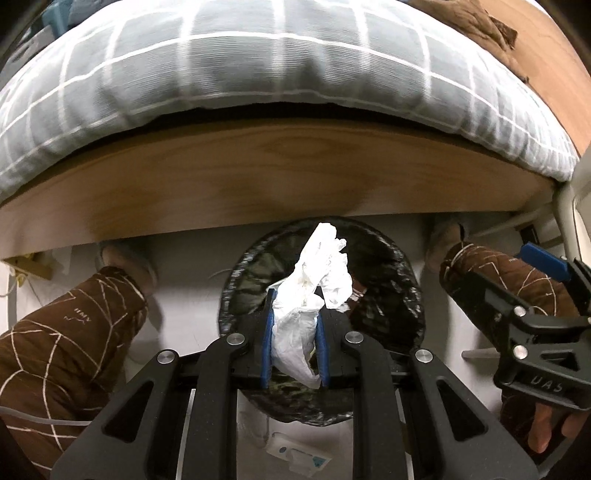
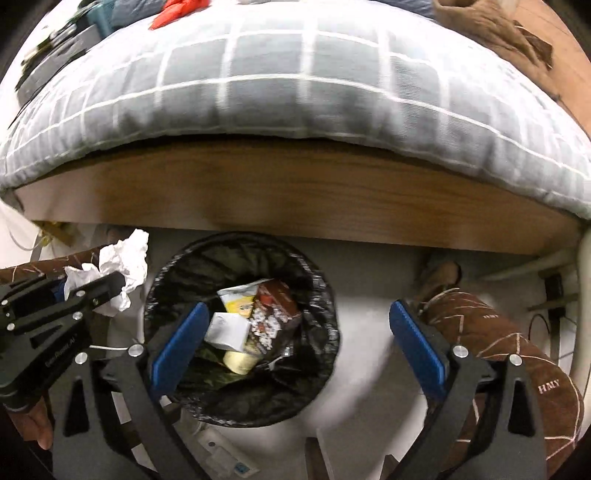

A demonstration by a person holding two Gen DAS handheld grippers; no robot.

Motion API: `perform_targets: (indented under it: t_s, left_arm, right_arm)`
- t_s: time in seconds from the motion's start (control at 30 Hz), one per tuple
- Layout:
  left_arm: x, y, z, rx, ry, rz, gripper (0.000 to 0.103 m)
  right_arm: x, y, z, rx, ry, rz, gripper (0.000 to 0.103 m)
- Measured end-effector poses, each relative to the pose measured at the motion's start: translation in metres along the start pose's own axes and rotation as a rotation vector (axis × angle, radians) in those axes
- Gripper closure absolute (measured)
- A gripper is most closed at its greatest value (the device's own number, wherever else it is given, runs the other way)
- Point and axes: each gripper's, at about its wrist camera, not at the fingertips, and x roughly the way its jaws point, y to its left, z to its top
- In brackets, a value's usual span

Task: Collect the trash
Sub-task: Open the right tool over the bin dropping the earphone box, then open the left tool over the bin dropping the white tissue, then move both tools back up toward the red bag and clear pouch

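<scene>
A: Looking down along the left gripper (image 1: pixel 294 325), what sits closest?

B: Its two blue-padded fingers (image 1: pixel 266 343) are squeezed tight on a crumpled white tissue (image 1: pixel 314 291). The tissue sticks out past the fingertips and hangs right above a round bin (image 1: pixel 402 295) lined with a black plastic bag.

A: And the right gripper (image 2: pixel 295 332)?

B: Its fingers (image 2: pixel 179 350) are spread as wide as they go, with nothing between them. One blue pad sits over the bin's near left rim, the other well off to the right over the pale floor (image 2: pixel 369 302).

A: What is inside the bin?

B: In the right wrist view, a small white carton (image 2: pixel 227 330), a yellow-and-white wrapper (image 2: pixel 240 299), a reddish-brown printed packet (image 2: pixel 275 308) and a pale yellow cup (image 2: pixel 240 361), all lying loose at the bottom.

A: Is the person visible?

B: Partly. Legs in brown trousers (image 1: pixel 70 339) with thin pale lines stand either side of the bin, with slippers (image 1: pixel 127 260) at the foot of the bed. A hand (image 1: pixel 550 428) shows under the right gripper at the edge of the left view.

A: And farther back?

B: A wooden bed frame (image 1: pixel 288 173) runs across just behind the bin. On top lies a grey quilt (image 1: pixel 258 66) with a white grid pattern. Beyond it, at the far right, a brown cloth (image 1: pixel 476 22) lies bunched up; at the far left something red (image 2: pixel 181 11) is too blurred to name.
</scene>
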Motion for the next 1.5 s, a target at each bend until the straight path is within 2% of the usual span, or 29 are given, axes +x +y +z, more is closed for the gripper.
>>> perform_targets:
  t_s: [0.13,0.27,0.43,0.53,0.6,0.73,0.8,1.03,1.1,1.27,1.5]
  left_arm:
    - [0.001,-0.015,0.004,0.029,-0.004,-0.003,0.085]
    - [0.007,-0.021,0.006,0.044,0.016,0.004,0.085]
    - [0.013,-0.021,0.007,0.052,0.034,0.033,0.082]
    - [0.017,-0.020,0.006,0.050,0.040,0.047,0.071]
    - [0.017,-0.018,0.006,0.045,0.039,0.057,0.058]
    - [0.014,-0.020,0.006,0.042,0.023,0.071,0.046]
    - [0.011,-0.018,0.006,0.044,0.012,0.078,0.036]
    - [0.000,-0.014,0.006,0.026,-0.025,0.063,0.020]
    - [-0.007,-0.012,0.007,0.020,-0.050,0.069,0.013]
    - [-0.029,-0.007,0.007,0.003,-0.106,0.071,0.006]
    - [-0.069,-0.004,0.012,0.012,-0.171,0.091,0.006]
  right_arm:
    - [-0.006,-0.021,0.000,0.028,-0.007,-0.033,0.009]
    - [-0.006,-0.041,-0.001,0.083,0.002,-0.027,0.009]
    - [-0.007,-0.046,-0.001,0.107,0.006,-0.013,0.009]
    - [-0.004,-0.044,-0.001,0.100,0.007,-0.008,0.009]
    - [-0.003,-0.042,-0.001,0.095,0.007,-0.009,0.009]
    - [-0.001,-0.040,-0.002,0.096,0.005,-0.005,0.009]
    - [-0.001,-0.038,-0.002,0.097,0.000,-0.003,0.009]
    - [-0.007,-0.030,-0.002,0.078,-0.032,-0.007,0.009]
    - [-0.013,-0.029,-0.001,0.074,-0.045,-0.006,0.009]
    - [-0.032,-0.025,0.002,0.063,-0.088,-0.005,0.009]
    - [-0.065,-0.014,0.010,0.058,-0.145,0.015,0.009]
